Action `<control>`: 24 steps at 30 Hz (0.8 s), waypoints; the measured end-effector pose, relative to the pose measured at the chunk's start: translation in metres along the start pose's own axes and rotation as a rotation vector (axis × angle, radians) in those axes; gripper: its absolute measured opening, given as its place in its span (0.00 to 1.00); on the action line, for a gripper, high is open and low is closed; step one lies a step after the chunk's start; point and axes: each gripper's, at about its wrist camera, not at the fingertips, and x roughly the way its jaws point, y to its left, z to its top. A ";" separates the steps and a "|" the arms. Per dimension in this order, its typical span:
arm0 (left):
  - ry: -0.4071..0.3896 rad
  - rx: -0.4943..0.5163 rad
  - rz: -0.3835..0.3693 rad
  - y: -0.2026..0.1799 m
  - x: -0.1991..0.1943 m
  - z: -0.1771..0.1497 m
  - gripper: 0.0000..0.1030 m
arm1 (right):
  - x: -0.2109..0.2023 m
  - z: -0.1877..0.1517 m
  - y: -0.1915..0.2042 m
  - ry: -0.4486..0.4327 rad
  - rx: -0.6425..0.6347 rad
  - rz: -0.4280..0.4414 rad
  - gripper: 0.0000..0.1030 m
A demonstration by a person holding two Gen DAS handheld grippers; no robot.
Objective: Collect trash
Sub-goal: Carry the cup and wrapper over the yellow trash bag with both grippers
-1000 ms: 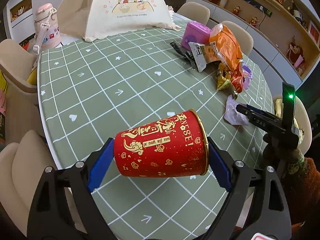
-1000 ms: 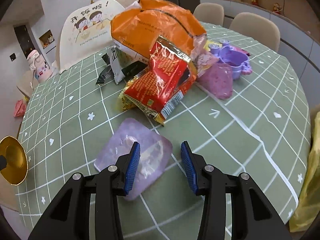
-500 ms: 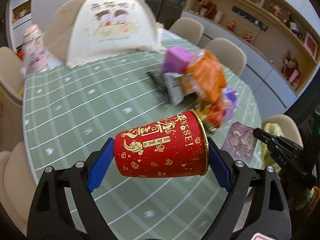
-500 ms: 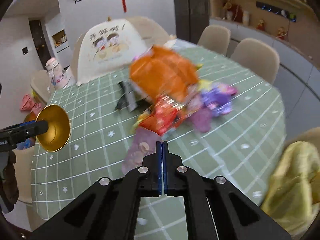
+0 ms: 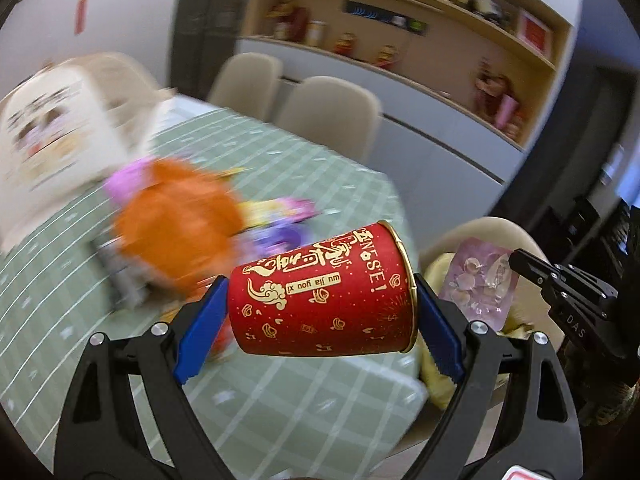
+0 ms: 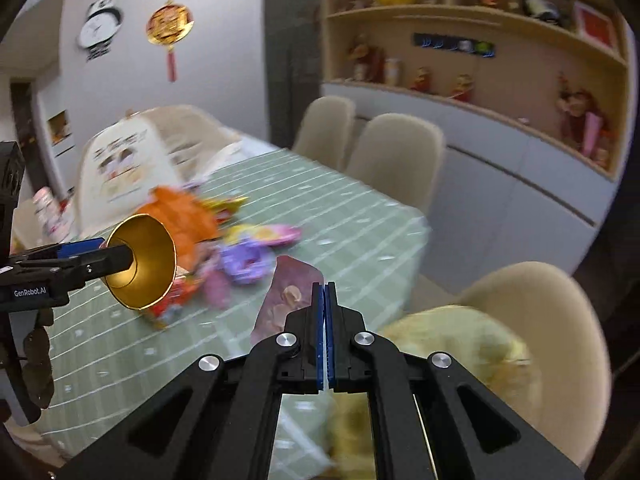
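Observation:
My left gripper (image 5: 320,316) is shut on a red paper cup (image 5: 324,296) with gold print, held on its side between the blue pads above the table's near edge. In the right wrist view the same cup (image 6: 142,266) shows its gold inside at the left. My right gripper (image 6: 325,300) is shut on a thin pale purple wrapper (image 6: 286,300), lifted off the table. The left wrist view shows that wrapper (image 5: 478,280) hanging from the right gripper (image 5: 516,260) at the right. A blurred heap of wrappers with an orange bag (image 5: 176,224) lies on the green checked tablecloth (image 5: 280,400).
A beige chair (image 6: 532,320) with a yellow bag (image 6: 460,344) on its seat stands at the table's right edge. A white food cover (image 6: 124,160) sits at the far side. More chairs (image 5: 328,112) and a shelf wall (image 6: 480,92) lie beyond.
My right gripper shut on the purple wrapper and lifted it off the table. Both grippers rose and swung right toward the table edge and the chair; the cup stayed gripped.

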 end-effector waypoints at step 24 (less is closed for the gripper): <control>0.261 0.166 -0.352 -0.224 0.167 0.007 0.91 | -0.018 -0.040 -0.236 0.006 0.198 -0.210 0.04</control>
